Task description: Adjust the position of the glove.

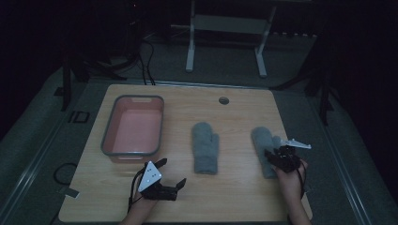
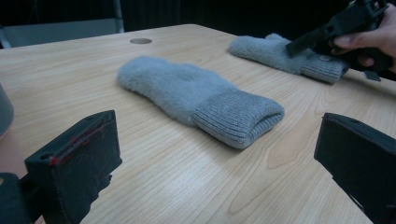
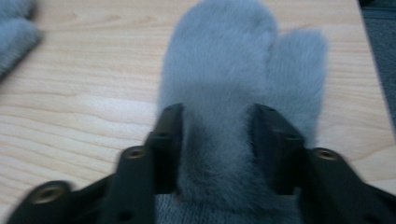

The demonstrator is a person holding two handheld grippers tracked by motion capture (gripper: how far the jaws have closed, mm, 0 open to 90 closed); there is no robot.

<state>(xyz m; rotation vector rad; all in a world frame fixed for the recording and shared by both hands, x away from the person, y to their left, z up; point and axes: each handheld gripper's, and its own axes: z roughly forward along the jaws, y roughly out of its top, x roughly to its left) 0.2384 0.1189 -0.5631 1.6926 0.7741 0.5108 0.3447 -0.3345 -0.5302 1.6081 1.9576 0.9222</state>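
Note:
Two grey fuzzy mittens lie flat on the wooden table. The middle mitten (image 1: pixel 205 147) (image 2: pixel 187 91) has its ribbed cuff toward me. The right mitten (image 1: pixel 262 138) (image 3: pixel 224 60) lies under my right gripper (image 1: pixel 273 154) (image 3: pixel 217 135), whose jaws stand apart on either side of a ridge of its fur, near the cuff end. My left gripper (image 1: pixel 172 172) (image 2: pixel 219 140) sits near the table's front edge, open wide, nothing between its jaws, pointed at the middle mitten's cuff. In the left gripper view the right mitten (image 2: pixel 275 51) shows farther off, under the other hand.
A grey-rimmed pink basin (image 1: pixel 109 131) stands at the table's left, just beyond my left gripper. A round cable hole (image 1: pixel 224 100) sits near the far edge. The edge of the middle mitten (image 3: pixel 14 32) shows at the upper left of the right gripper view.

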